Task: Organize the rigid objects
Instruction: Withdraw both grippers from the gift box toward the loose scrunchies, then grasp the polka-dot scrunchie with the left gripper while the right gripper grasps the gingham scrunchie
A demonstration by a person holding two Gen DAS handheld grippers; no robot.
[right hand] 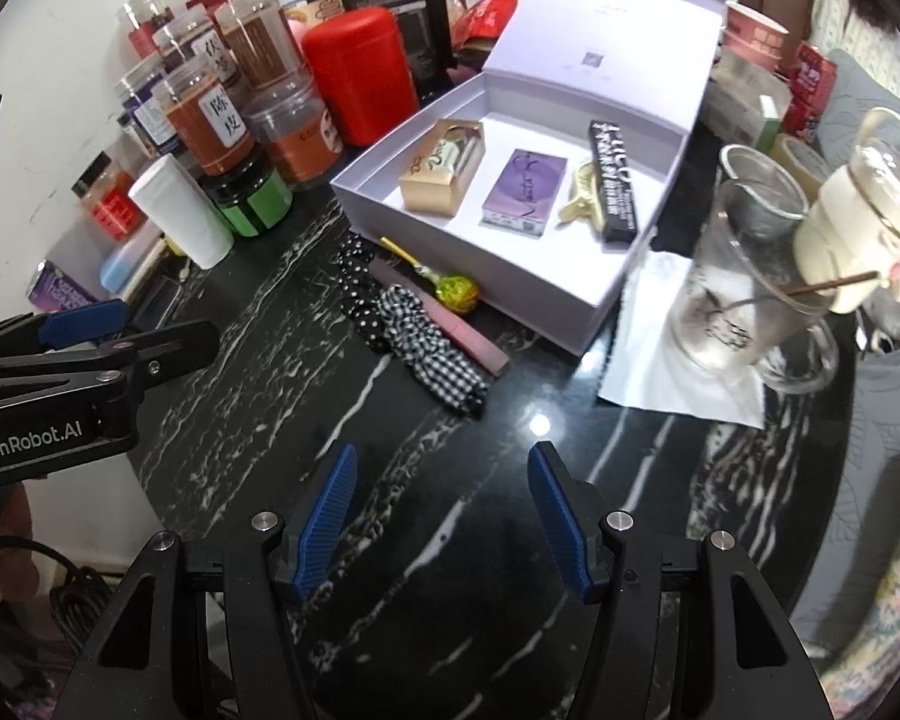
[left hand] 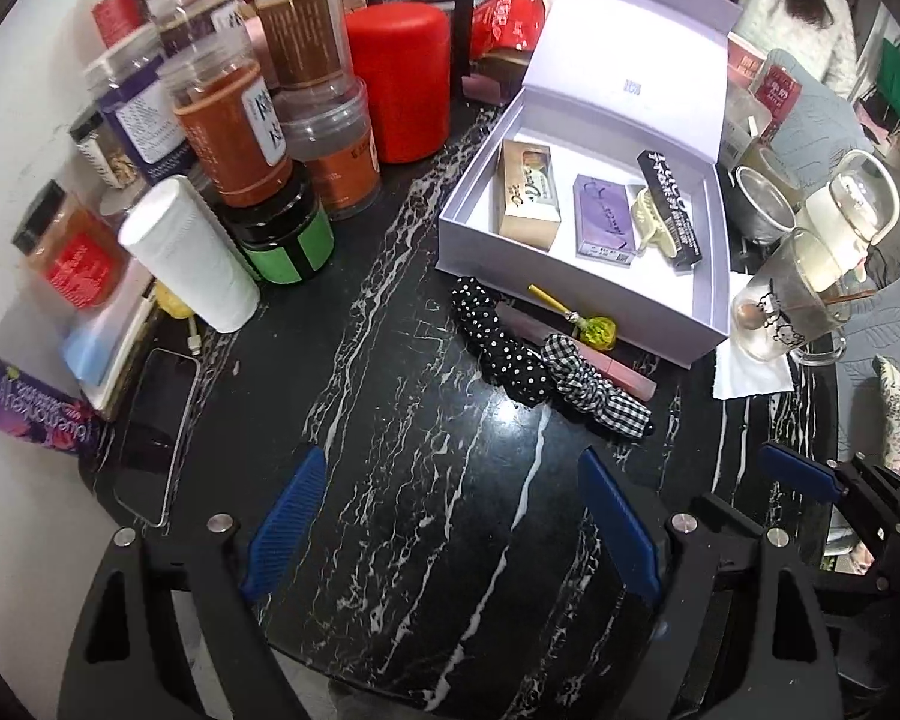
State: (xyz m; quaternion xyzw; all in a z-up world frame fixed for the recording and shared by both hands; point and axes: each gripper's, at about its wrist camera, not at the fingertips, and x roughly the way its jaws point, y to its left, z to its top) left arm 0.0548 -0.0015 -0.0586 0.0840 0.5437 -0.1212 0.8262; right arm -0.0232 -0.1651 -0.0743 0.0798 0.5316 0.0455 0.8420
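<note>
Four items already inside the open lavender box (right hand: 576,312): gold carton (right hand: 441,171), purple carton (right hand: 525,192), cream hair clip (right hand: 579,201), black carton (right hand: 615,177). Still outside, just near of its front wall: lollipop (right hand: 455,290), pink bar (right hand: 468,339), two scrunchies (right hand: 432,354). Left gripper (left hand: 450,516) and right gripper (right hand: 444,516) both spread and empty above bare marble table (right hand: 390,540).

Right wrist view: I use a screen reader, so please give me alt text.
An open right hand-held gripper hovers over a black marble table. Ahead, an open lavender box holds small packages, with scrunchies and a lollipop in front.
</note>
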